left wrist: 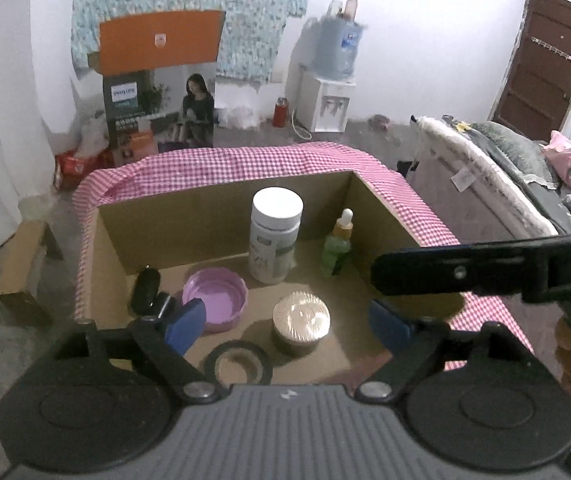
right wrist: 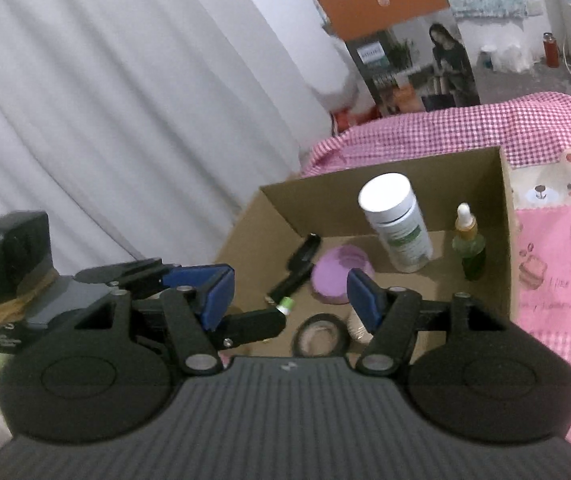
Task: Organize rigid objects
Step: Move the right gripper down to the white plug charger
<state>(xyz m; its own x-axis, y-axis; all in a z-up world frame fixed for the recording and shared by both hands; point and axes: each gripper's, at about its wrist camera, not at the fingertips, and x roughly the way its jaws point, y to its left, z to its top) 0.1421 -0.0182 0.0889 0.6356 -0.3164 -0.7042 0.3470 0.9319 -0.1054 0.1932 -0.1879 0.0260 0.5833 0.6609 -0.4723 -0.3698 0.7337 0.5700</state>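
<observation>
- Cardboard box (left wrist: 133,236) sits on a bench w/ pink checked cloth (left wrist: 245,160); open top, all task items inside.
- White bottle (left wrist: 275,236) upright near the back wall, roughly mid-box.
- Green dropper bottle (left wrist: 338,246) upright in the back right corner, just beside the white bottle but apart from it.
- Purple lid (left wrist: 215,294) lies open side up on the box floor, in front-left of the white bottle.
- Black oblong item (left wrist: 146,290) at the left wall, next to the purple lid; can't tell what it is.
- Round jar w/ shiny gold top (left wrist: 300,318) stands near the front, right of the purple lid.
- Black tape ring (left wrist: 237,366) flat at the front edge, just beside the jar.
- Left gripper (left wrist: 285,322): jaws wide apart, nothing between the blue pads (left wrist: 185,324); hangs above the box front.
- Right gripper (right wrist: 291,296): jaws partly open, empty; over the box's near side, left gripper's finger crossing beside it.
- Pink bear-print cloth (right wrist: 557,248) lies right of the box.
</observation>
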